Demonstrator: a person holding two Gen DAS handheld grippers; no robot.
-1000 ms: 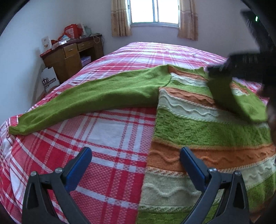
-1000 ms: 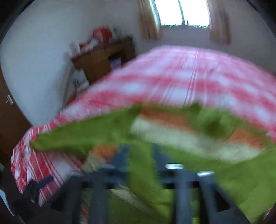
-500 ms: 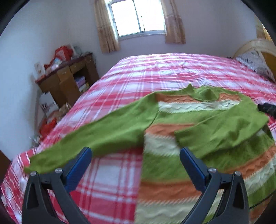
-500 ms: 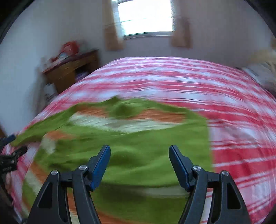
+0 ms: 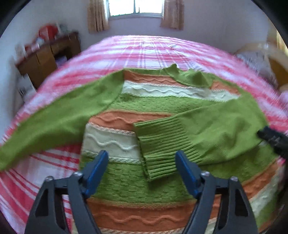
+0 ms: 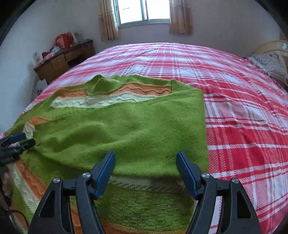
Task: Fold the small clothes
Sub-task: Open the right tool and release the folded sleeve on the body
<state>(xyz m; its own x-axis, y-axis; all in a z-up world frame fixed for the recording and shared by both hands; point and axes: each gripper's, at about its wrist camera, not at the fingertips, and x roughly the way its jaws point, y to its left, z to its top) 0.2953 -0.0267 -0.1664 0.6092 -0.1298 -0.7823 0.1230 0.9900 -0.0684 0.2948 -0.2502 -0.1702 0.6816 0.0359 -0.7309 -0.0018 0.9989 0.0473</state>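
A knitted sweater (image 5: 144,106) with green, orange and cream stripes lies flat on the red plaid bed (image 5: 154,48). One green sleeve (image 5: 216,129) is folded across its body, with the ribbed cuff (image 5: 158,147) lying loose. The other sleeve (image 5: 54,122) stretches out to the left. My left gripper (image 5: 142,162) hovers over the cuff; its jaws are closing, and the pads touch nothing. My right gripper (image 6: 145,162) stands open above the folded sleeve (image 6: 126,126), holding nothing. Each gripper shows at the edge of the other's view: right gripper (image 5: 271,142), left gripper (image 6: 14,142).
A cluttered wooden desk (image 6: 61,61) stands against the wall at the back left. A curtained window (image 6: 144,10) is behind the bed. A pillow and headboard (image 6: 270,55) lie at the right. Bare plaid bedcover (image 6: 243,126) spreads to the right of the sweater.
The right gripper let go of the sleeve, which now lies across the sweater's body, and drew back. The left gripper swung right over the sweater, and its jaws have narrowed.
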